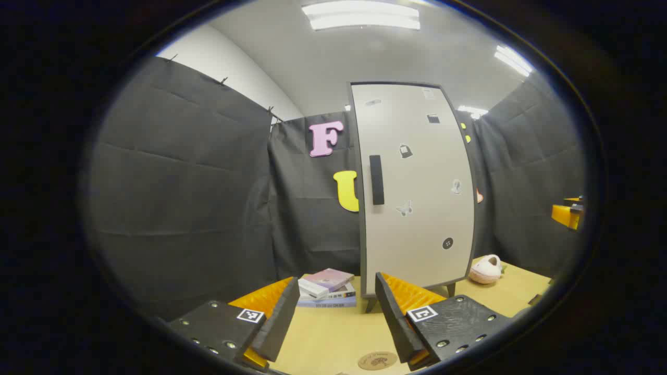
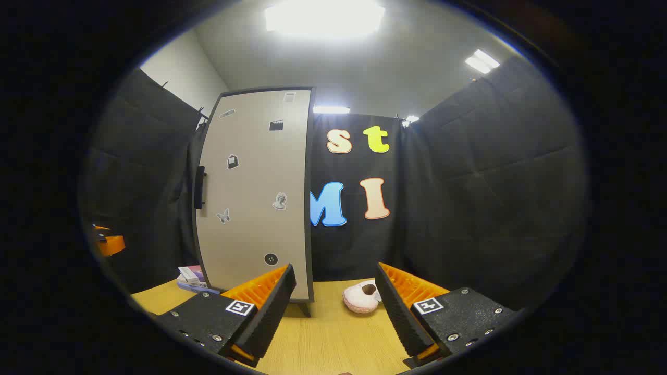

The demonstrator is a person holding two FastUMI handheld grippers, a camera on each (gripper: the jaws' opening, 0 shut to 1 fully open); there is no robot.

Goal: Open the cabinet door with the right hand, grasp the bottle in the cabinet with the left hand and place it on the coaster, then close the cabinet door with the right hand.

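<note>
A tall pale cabinet (image 1: 417, 187) stands on the wooden table with its door shut; a dark vertical handle (image 1: 376, 179) sits near the door's left edge. The right gripper view has the same cabinet (image 2: 255, 192) at left with its handle (image 2: 199, 187) on the far side. The bottle is hidden behind the door. A round cork coaster (image 1: 377, 360) lies on the table just below my left gripper (image 1: 336, 312), which is open and holds nothing. My right gripper (image 2: 336, 307) is open too, some way back from the cabinet. The right gripper (image 1: 569, 213) also shows at the far right of the left gripper view.
A stack of books (image 1: 327, 292) lies left of the cabinet's foot. A pink and white plush slipper (image 2: 361, 297) rests on the table right of the cabinet. The other gripper (image 2: 107, 242) peeks in at the left edge. Black cloth walls close in the wooden table (image 2: 333, 338).
</note>
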